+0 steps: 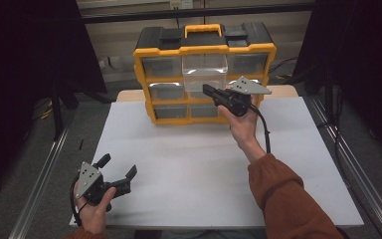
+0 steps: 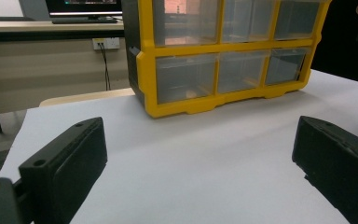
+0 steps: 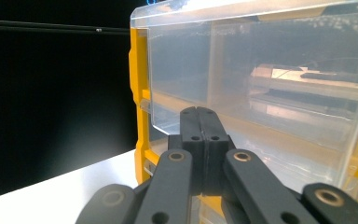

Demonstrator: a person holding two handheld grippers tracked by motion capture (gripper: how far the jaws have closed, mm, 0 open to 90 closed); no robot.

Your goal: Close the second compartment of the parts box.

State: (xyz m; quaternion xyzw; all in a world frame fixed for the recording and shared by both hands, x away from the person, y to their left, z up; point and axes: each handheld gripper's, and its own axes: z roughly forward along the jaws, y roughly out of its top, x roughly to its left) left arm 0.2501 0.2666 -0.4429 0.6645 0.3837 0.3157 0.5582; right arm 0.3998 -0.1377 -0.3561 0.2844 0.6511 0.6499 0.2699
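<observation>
A yellow and black drawer cabinet [image 1: 149, 69] stands at the far side of the white table [image 1: 189, 164]. Its top middle clear drawer [image 1: 204, 67] sticks out toward me. My right gripper [image 1: 207, 90] is at the drawer's lower front edge. In the right gripper view the jaws [image 3: 198, 113] are pressed together against the front of the clear drawer [image 3: 270, 70], shut on its lip. My left gripper [image 1: 118, 165] rests low at the near left of the table, jaws wide open with nothing between them. The left gripper [image 2: 200, 163] faces the cabinet [image 2: 177, 105] from well back.
The other clear drawers [image 1: 166, 91] sit pushed in. A black cable [image 1: 265, 130] trails from the right gripper along the forearm in an orange sleeve [image 1: 283, 199]. Metal rails [image 1: 45, 169] run down both sides of the table. Dark curtains stand left and right.
</observation>
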